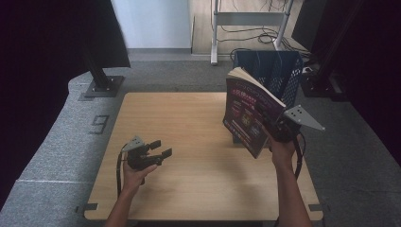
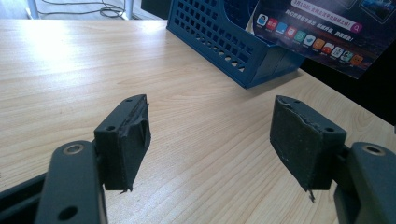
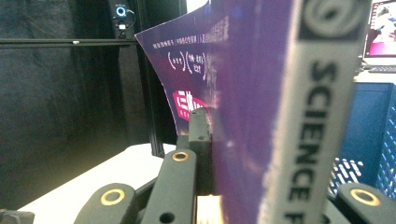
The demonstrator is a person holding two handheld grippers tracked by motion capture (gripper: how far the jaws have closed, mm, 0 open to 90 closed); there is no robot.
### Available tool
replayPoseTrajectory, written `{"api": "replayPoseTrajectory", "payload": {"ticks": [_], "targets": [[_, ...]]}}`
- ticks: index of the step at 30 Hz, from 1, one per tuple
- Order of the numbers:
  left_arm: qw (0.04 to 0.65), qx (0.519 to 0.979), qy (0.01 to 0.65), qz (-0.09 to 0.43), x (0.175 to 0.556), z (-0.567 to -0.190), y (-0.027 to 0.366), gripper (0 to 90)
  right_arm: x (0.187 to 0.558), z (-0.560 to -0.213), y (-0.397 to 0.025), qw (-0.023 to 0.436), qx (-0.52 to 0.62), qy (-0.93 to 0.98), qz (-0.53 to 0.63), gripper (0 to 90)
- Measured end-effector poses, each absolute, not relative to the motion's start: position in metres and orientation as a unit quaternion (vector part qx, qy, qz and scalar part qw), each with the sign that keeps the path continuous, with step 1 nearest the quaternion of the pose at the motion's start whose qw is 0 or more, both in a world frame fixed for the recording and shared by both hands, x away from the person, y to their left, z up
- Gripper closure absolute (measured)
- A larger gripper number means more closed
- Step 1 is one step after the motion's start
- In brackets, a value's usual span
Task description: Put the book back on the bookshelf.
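Note:
A thick purple-covered book [image 1: 248, 113] hangs tilted above the right side of the wooden table [image 1: 189, 142], just in front of a blue perforated basket [image 1: 276, 71]. My right gripper [image 1: 273, 124] is shut on the book near its lower right edge. In the right gripper view the purple cover [image 3: 243, 93] and grey spine [image 3: 313, 116] sit between the jaws, with one black finger [image 3: 201, 135] pressed on the cover. My left gripper [image 1: 158, 149] hovers low over the table's left front, open with nothing between its pads [image 2: 130, 140]. The basket [image 2: 224, 42] and the book's corner [image 2: 322, 32] lie ahead of it.
The blue basket stands at the table's far right edge. A dark monitor stand base [image 1: 101, 85] sits on the grey floor beyond the far left corner. Cables and a metal frame [image 1: 246, 28] lie further back. Dark curtains flank both sides.

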State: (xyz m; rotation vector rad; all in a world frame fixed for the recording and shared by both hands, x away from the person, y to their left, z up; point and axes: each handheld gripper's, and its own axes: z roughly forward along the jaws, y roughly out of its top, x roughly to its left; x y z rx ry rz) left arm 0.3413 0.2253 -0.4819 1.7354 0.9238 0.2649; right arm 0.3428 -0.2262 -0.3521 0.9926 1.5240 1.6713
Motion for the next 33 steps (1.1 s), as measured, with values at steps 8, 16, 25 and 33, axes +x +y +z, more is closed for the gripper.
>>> {"api": "replayPoseTrajectory", "payload": {"ticks": [8,16,25,33], "targets": [[0.546,0.734,0.390,0.110,0.341,-0.482,0.225,28.8,0.346,-0.350,-0.229,0.335,0.383,0.576,0.639,81.9],[0.544,0.736,0.388,0.108,0.341,-0.483,0.223,28.6,0.347,-0.346,-0.239,0.345,0.390,0.569,0.636,81.9],[0.544,0.736,0.388,0.107,0.341,-0.484,0.223,28.7,0.352,-0.341,-0.249,0.358,0.405,0.559,0.629,81.9],[0.545,0.735,0.388,0.109,0.341,-0.484,0.223,28.7,0.364,-0.337,-0.249,0.363,0.409,0.557,0.625,81.9]]}}
